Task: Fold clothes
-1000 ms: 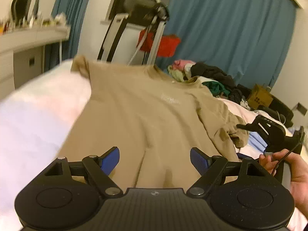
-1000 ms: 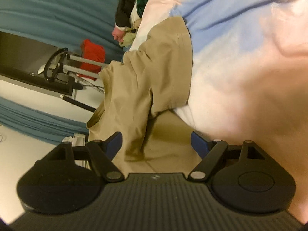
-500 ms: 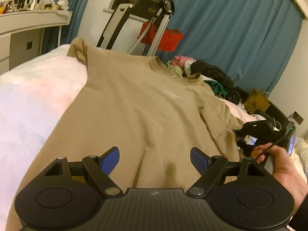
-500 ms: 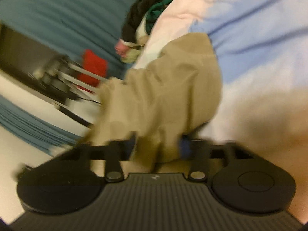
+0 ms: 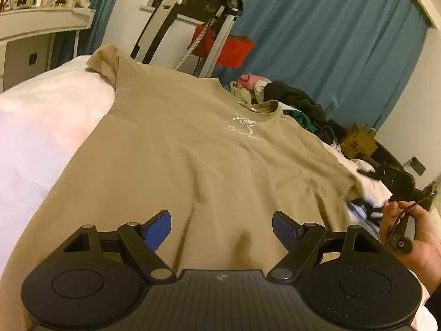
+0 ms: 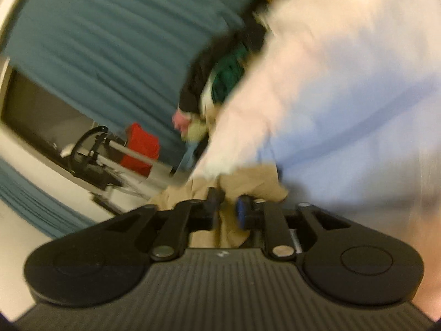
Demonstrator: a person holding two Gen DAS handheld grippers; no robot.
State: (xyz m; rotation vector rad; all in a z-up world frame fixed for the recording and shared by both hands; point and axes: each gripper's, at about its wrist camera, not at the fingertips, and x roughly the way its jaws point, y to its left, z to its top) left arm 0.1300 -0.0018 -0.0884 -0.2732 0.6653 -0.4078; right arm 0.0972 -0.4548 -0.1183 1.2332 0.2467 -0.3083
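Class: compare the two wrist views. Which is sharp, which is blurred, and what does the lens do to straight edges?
Left wrist view: sharp, dim and yellowish; the tan cotton T-shirt shows its chest print; the blue curtain bows. Right wrist view: motion-smeared throughout, bedding washed out.

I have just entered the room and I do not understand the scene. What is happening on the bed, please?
A person is folding clothes with a handheld gripper in each hand. A beige T-shirt lies spread face up on the bed. The left gripper hangs open over its hem, gripping nothing. The right gripper has bunched sleeve fabric between its jaws, which are opening. More clothes are piled behind.
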